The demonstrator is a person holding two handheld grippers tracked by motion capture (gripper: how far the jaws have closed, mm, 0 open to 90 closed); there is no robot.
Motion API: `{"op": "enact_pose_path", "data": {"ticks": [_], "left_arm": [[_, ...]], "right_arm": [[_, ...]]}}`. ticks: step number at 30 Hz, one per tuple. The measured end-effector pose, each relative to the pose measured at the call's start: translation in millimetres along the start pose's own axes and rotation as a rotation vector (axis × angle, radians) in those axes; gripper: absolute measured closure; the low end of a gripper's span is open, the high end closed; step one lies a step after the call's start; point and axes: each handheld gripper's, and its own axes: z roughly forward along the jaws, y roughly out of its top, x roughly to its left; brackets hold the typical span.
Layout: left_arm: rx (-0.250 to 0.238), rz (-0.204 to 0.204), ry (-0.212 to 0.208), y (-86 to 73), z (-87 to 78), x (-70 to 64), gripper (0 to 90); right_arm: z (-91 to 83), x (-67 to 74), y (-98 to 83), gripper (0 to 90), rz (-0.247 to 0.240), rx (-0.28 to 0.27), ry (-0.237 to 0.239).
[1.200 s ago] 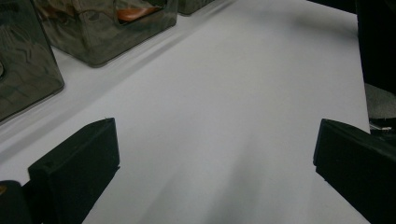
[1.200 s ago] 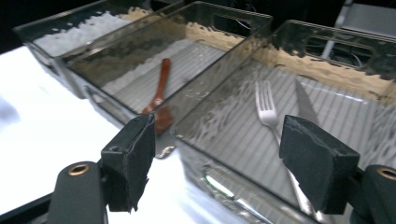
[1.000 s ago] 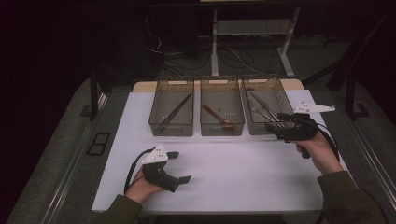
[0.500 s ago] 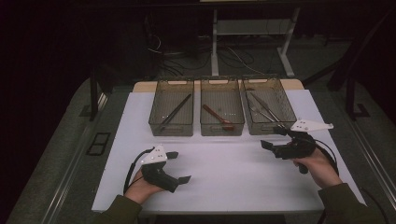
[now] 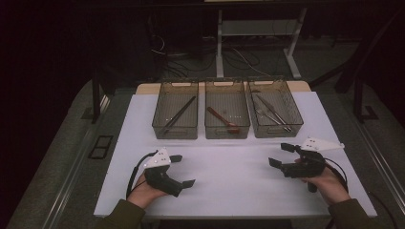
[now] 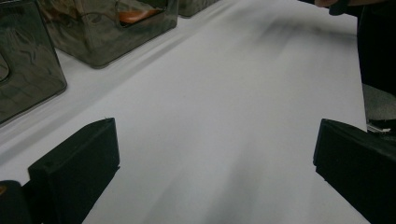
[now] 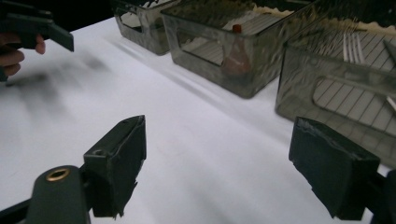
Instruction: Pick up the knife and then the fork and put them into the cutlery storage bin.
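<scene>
My left gripper [image 5: 183,170] rests low over the white tabletop [image 5: 229,181] at the front left. Its jaws are open and nothing is between them [image 6: 215,172]. At the front right my right gripper [image 5: 281,155] points left, also open and empty [image 7: 224,168]. Three smoky clear bins stand in a row at the back. The left bin [image 5: 175,131] holds dark chopsticks [image 5: 179,114]. A reddish-brown spoon [image 5: 222,119] lies in the middle bin [image 5: 227,132]. In the right bin [image 5: 277,131] lie metal utensils [image 5: 272,112].
Beyond the bins are desk legs and cables on a dark floor. The right gripper view has the middle bin [image 7: 219,51] and the right bin [image 7: 336,79] close ahead, and the other hand's gripper [image 7: 32,28] at the top left.
My right gripper has drawn back from the right bin toward the front edge and come down near the tabletop. The left gripper has stayed where it was.
</scene>
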Motion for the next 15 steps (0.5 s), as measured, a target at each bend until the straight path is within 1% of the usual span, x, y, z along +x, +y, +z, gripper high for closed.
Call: {"op": "enact_pose_path", "data": {"ticks": [7, 11, 13, 15], "left_arm": [[-0.001, 0.001, 0.0, -0.1, 0.3, 0.0, 0.0], [0.0, -0.005, 0.001, -0.3, 0.1, -0.5, 0.0], [0.0, -0.004, 0.001, -0.4, 0.2, -0.5, 0.0], [0.001, -0.004, 0.001, -0.5, 0.2, -0.4, 0.0]], "right_arm": [[-1.5, 5.0, -13.7, 18.3, 0.006, 0.018, 0.005], [-5.1, 6.4, -19.5, 18.3, 0.011, 0.01, 0.004], [-6.9, 6.6, -22.1, 18.2, 0.008, 0.015, 0.0], [-8.6, 7.2, -24.5, 18.1, 0.016, 0.02, 0.0]]}}
